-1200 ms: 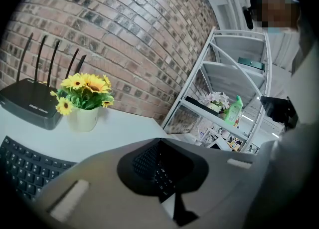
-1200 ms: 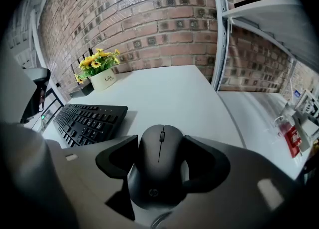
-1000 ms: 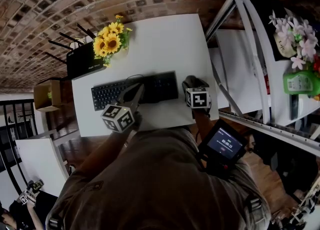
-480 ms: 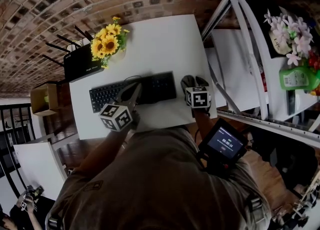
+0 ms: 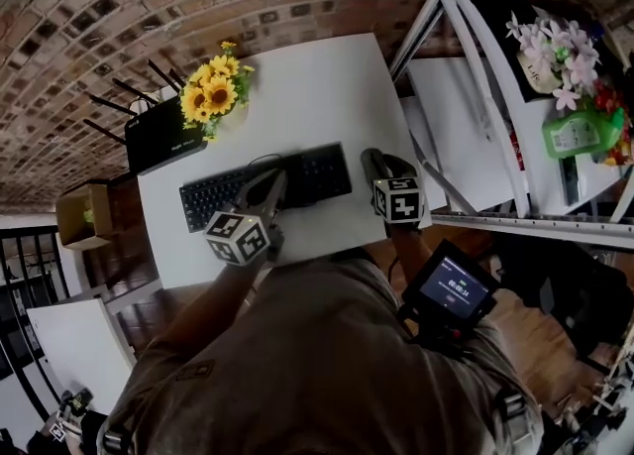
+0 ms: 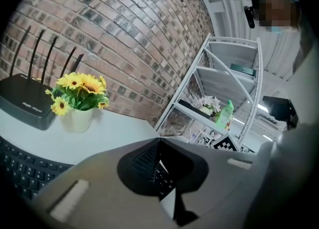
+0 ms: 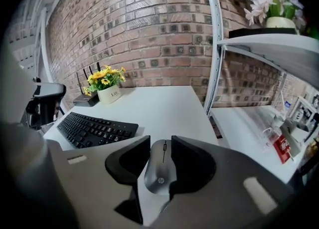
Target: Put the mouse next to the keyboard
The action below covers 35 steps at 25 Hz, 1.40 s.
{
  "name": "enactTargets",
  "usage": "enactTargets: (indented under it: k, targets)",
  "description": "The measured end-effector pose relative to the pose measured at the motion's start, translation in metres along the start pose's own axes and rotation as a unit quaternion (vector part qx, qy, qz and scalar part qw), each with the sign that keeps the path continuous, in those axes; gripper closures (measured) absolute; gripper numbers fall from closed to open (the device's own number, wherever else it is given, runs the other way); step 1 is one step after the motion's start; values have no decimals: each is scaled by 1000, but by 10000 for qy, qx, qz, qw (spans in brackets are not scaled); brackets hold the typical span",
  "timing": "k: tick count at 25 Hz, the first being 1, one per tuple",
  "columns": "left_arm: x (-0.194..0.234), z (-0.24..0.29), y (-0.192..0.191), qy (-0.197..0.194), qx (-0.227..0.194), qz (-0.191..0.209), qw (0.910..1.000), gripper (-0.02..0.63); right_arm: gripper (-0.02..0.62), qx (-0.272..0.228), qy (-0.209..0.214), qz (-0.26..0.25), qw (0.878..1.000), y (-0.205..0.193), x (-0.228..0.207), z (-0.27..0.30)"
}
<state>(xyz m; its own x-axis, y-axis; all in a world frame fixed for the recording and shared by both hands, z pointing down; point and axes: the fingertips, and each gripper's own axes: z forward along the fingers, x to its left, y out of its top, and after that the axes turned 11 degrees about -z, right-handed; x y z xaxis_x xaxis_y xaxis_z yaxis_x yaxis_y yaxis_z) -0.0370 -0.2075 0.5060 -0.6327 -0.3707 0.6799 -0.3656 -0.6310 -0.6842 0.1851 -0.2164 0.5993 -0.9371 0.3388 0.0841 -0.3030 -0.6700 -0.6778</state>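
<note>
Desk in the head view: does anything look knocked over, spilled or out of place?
Nothing stands out. The keyboard lies flat, the flower pot stands upright by the router, and nothing has spilled.

Rear of mouse (image 7: 159, 173) lost under right gripper (image 7: 160, 142), whose jaws have just been closing and press its sides. Underside unseen, so contact with table (image 7: 159, 103) can't be told. Near edge of keyboard (image 7: 94, 129) behind that gripper's body; in head view its middle sits under left gripper (image 5: 280, 177). Digits on wrist screen (image 5: 456, 286) too small to read. Near edge of table hidden by torso (image 5: 317, 364).
</note>
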Motion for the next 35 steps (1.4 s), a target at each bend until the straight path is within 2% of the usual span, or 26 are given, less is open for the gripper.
enactTargets:
  k: [7,10,16,23,30,35]
  targets:
    - [-3,-3,-12,-300,11,-106,9995,604,562,-93,-214,-19,9997,4,14,-37]
    - [-7,-3,-18,-375,-22,-119,9992,604,580,-216,-200,29,9996,4,18,-51]
    - [-23,-18,-26,-331,-160,111,9993,604,580,-704,155,58,9974,11,37,-66]
    - [-44,-31,-44,136,-357,403,9985,604,580,-1193,694,-216,9902,16,55,-92]
    - [-99,-49,-97,278,-433,619,9968,604,580,-1471,1167,-222,9820,-24,50,-140]
    - [-124,-79,-135,565,-460,749,9945,604,581,-1666,1640,-294,9719,-54,64,-177]
